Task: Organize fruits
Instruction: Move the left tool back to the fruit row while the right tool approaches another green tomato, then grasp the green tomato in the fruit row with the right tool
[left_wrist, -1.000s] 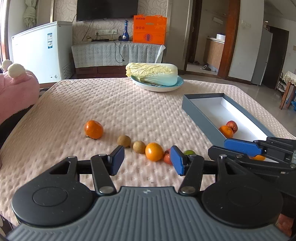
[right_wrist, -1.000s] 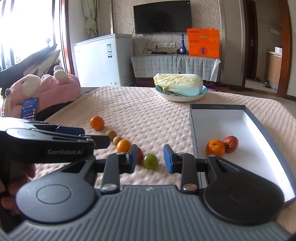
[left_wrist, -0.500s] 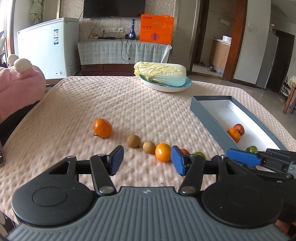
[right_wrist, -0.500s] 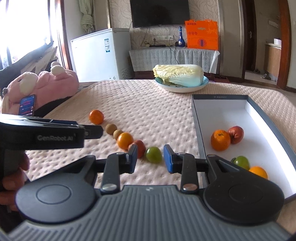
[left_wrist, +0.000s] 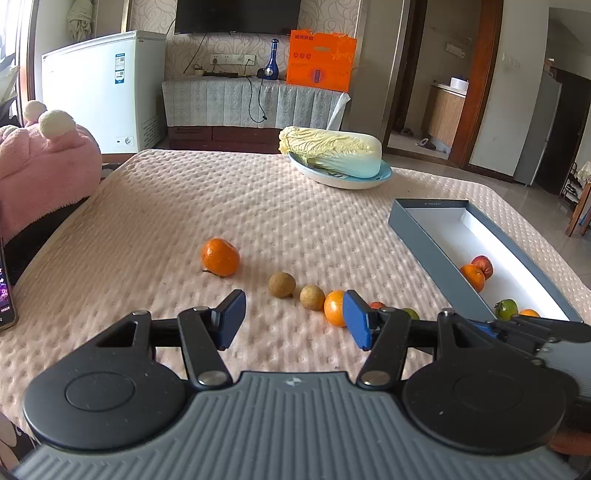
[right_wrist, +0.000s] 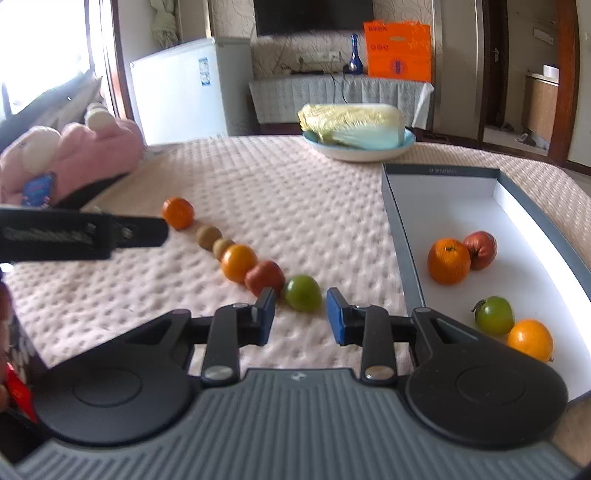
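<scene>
A table (right_wrist: 314, 192) under a pale pink, bumpy cloth carries everything. A loose row of fruit lies on it: an orange (left_wrist: 220, 257) at the far left end, apart from the rest, then two brown fruits (left_wrist: 282, 284), another orange (right_wrist: 238, 263), a red fruit (right_wrist: 264, 278) and a green fruit (right_wrist: 303, 293), the last three touching or nearly so. To the right sits a grey box (right_wrist: 400, 236) with a white inside. Behind it stands a blue plate (left_wrist: 384, 175) bearing a cabbage. A phone (left_wrist: 5, 295) lies at the left edge.
</scene>
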